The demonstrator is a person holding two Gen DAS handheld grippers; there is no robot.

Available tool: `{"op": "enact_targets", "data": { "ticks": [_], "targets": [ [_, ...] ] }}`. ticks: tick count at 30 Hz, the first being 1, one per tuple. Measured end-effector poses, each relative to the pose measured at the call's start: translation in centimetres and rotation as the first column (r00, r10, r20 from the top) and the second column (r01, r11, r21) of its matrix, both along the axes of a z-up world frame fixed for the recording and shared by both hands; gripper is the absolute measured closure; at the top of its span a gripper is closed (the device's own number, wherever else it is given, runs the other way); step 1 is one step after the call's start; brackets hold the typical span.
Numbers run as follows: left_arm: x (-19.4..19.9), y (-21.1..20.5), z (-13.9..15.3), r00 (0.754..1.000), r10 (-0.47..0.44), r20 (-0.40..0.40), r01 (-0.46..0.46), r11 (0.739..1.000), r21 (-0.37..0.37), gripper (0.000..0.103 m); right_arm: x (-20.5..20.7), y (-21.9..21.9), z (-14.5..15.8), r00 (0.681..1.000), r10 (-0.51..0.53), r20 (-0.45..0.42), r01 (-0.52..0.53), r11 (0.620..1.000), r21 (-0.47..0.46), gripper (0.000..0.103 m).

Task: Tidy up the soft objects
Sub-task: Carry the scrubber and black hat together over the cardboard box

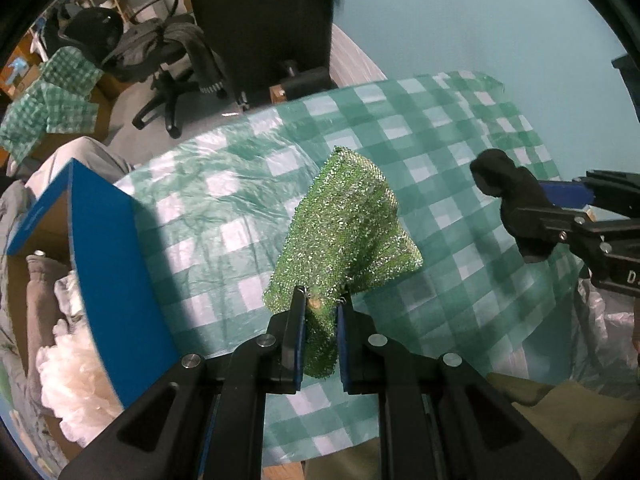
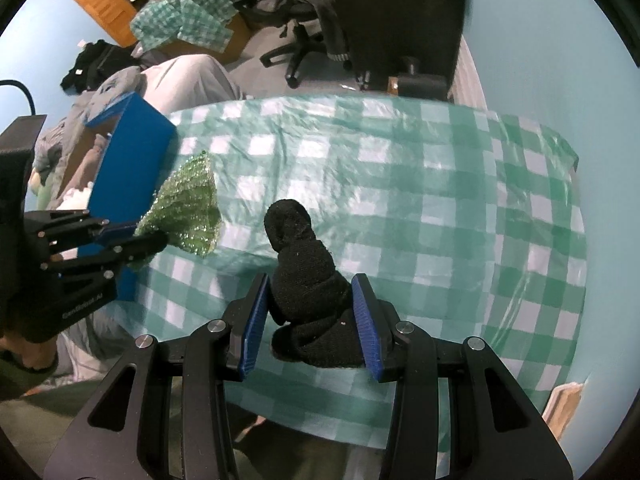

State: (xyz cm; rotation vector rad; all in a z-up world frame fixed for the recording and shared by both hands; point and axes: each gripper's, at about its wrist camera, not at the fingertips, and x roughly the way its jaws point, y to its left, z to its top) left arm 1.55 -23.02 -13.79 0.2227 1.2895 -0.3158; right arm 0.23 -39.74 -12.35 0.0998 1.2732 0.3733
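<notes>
My left gripper (image 1: 321, 304) is shut on a sparkly green cloth (image 1: 344, 232) and holds it up above the green checked tablecloth (image 1: 224, 184). It also shows in the right wrist view (image 2: 152, 236), with the green cloth (image 2: 188, 204) next to the blue box (image 2: 128, 160). My right gripper (image 2: 310, 286) is shut on a rolled black sock (image 2: 308, 280) above the table. In the left wrist view the right gripper (image 1: 560, 204) holds the black sock (image 1: 508, 188) at the right.
An open blue cardboard box (image 1: 108, 264) at the table's left end holds white fluff (image 1: 68, 372) and grey fabric. Behind the table are an office chair (image 1: 160, 60), a tall black panel (image 1: 260, 20) and checked cloths (image 1: 52, 100) over boxes.
</notes>
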Motion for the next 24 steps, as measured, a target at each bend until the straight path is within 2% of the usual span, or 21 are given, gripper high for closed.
{"op": "enact_targets", "data": {
  "ticks": [8, 12, 24],
  "targets": [
    [-0.8, 2.2, 2.7, 0.997, 0.069, 0.022, -0.068, 0.997, -0.043, 0.090, 0.5, 2.1, 2.6, 0.998, 0.043, 0.038, -0.043, 0.999, 0.006, 0.062],
    [-0.9, 3.3, 3.8, 0.994, 0.097, 0.049, -0.095, 0.995, -0.038, 0.090, 0.8, 3.5, 3.9, 0.996, 0.063, 0.057, -0.064, 0.998, 0.011, 0.062],
    [-1.2, 8.8, 5.7, 0.976, 0.206, 0.073, -0.202, 0.977, -0.064, 0.090, 1.6, 8.6, 5.4, 0.986, 0.145, 0.079, -0.147, 0.989, 0.028, 0.062]
  ]
}}
